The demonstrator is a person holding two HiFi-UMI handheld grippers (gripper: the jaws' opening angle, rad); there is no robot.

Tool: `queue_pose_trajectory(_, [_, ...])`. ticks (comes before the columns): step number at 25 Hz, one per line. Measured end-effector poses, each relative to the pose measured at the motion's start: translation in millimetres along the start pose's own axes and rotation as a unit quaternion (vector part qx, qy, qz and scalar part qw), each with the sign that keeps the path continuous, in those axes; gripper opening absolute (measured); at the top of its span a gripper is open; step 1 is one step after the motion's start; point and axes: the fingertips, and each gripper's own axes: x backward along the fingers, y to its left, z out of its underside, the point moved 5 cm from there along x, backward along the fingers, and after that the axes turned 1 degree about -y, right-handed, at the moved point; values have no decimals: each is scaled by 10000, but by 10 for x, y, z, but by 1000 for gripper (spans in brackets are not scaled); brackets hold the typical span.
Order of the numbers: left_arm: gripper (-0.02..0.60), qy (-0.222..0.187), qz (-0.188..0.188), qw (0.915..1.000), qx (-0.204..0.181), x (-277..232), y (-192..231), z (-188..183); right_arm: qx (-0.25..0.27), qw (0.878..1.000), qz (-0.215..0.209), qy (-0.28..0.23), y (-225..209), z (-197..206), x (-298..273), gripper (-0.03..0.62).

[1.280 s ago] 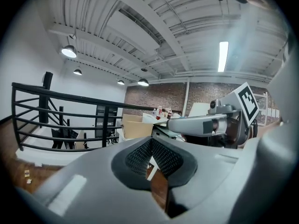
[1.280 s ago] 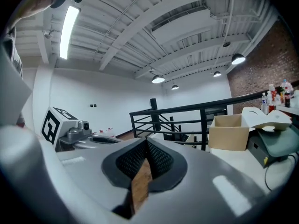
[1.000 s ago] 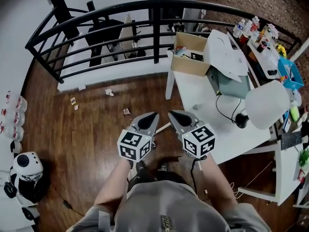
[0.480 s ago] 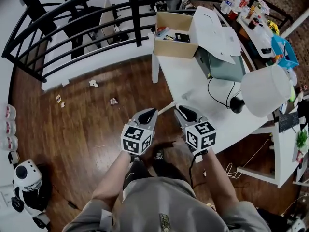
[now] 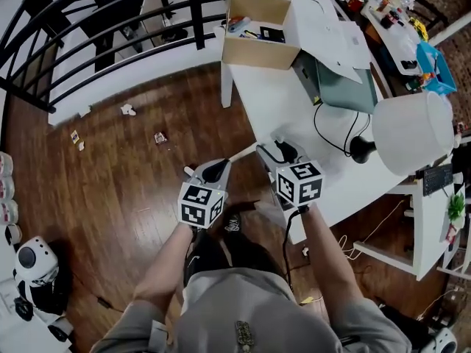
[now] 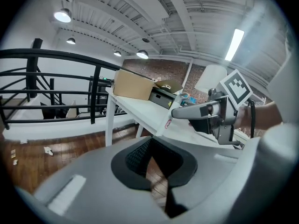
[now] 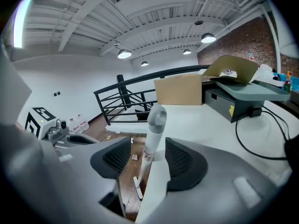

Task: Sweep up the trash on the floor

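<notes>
Item: white handle (image 7: 150, 141), grey-capped, presumably the broom's; one. It leans on the edge of the white table (image 5: 283, 98), at twelve o'clock from the right gripper (image 5: 278, 151). Likely light, stiff and smooth, so somewhat slippery; best taken on the shaft just under the cap. Right gripper: jaws have just been opening wide, handle between them, pads not pressing. Left gripper (image 5: 218, 169): closed tight, nothing in it. Trash (image 5: 128, 109): about five small paper scraps, light, scattered on the wood floor (image 5: 110, 190) at ten o'clock, well apart from both grippers.
</notes>
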Motion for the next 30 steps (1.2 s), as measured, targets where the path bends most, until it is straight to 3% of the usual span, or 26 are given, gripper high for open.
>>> queue_pose_trajectory(6, [8,247,-50,9996,85,-13,104,200,-25,9999,-93,-82,-59,-59,-261,198])
queue_pose_trajectory(11, [8,287,-116,9992,259,-65,216,322,95,9998,-148,-59,15,-91,-342,101])
queue_pose_trajectory(24, [8,435,-482,9966,510,149,563,651,216,9928,-1173,-107,884,-403,-508,89])
queue_pose_trajectory(30, [115,448,-384,9966,567,284,692,670,516,9908,-1246,-143,1285,-621,-504,89])
